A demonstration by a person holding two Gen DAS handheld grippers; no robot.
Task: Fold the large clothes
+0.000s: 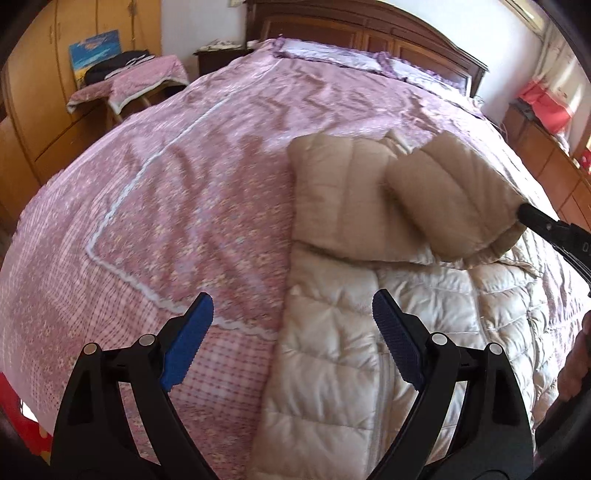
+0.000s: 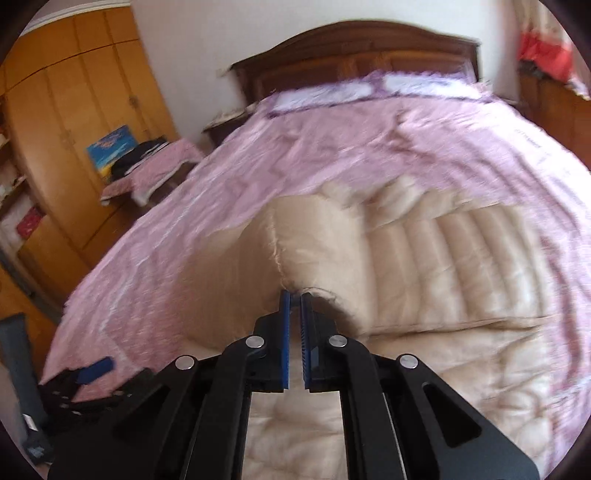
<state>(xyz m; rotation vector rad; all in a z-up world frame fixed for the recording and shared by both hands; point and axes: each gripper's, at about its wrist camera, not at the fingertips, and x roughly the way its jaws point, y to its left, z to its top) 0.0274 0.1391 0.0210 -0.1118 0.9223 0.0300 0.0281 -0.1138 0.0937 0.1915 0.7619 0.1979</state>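
A big quilted down jacket (image 1: 406,314) lies on the pink bedspread (image 1: 184,184), cream lining up near me, its tan outer side (image 1: 332,177) folded over at the far end. My left gripper (image 1: 291,299) hovers open over the jacket's left edge, with nothing between its blue pads. My right gripper (image 2: 295,295) is shut on a tan fold of the jacket (image 2: 317,251) and holds it raised off the bed. In the left wrist view the right gripper (image 1: 522,212) reaches in from the right, its tips buried in that puffy fold (image 1: 450,192).
A dark wooden headboard (image 1: 369,33) and pillows (image 1: 332,55) close the far end of the bed. A cloth-covered side table (image 1: 125,85) and a wooden wardrobe (image 2: 74,110) stand on the left. Low cabinets (image 1: 546,147) with red items line the right. A hand (image 1: 576,362) shows at the right edge.
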